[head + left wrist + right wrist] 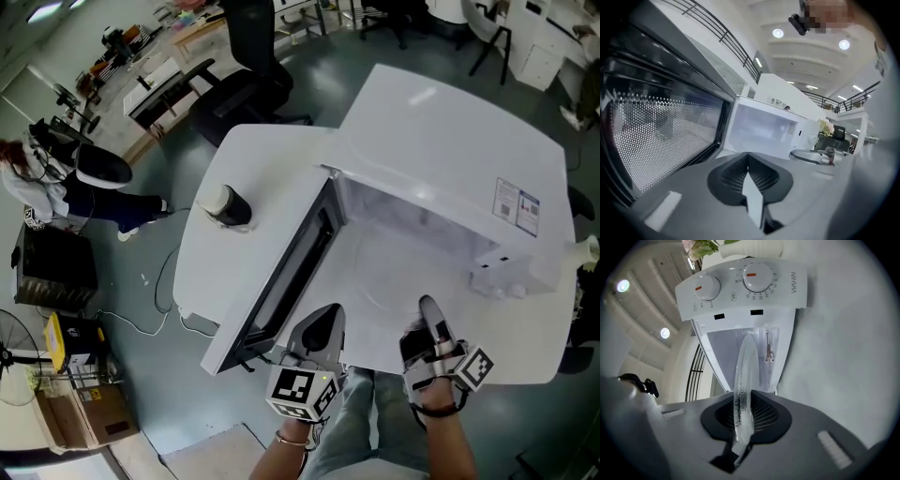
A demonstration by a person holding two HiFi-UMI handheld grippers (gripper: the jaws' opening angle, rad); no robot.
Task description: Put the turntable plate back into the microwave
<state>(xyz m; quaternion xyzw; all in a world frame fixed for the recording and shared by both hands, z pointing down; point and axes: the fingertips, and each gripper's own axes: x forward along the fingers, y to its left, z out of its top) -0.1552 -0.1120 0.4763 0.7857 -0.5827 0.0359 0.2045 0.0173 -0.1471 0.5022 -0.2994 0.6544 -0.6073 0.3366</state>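
The white microwave stands on a white table with its door swung open to the left. My right gripper is shut on the clear glass turntable plate, which shows edge-on between its jaws in front of the dial panel. In the head view the plate is a faint disc before the open cavity. My left gripper is beside the door's lower edge, shut with nothing in it. In its view the mesh door is left, the cavity ahead and the plate right.
A dark cylinder with a pale lid stands on the table left of the door. A black office chair is behind the table, and a person sits far left. A vase of flowers is right of the microwave.
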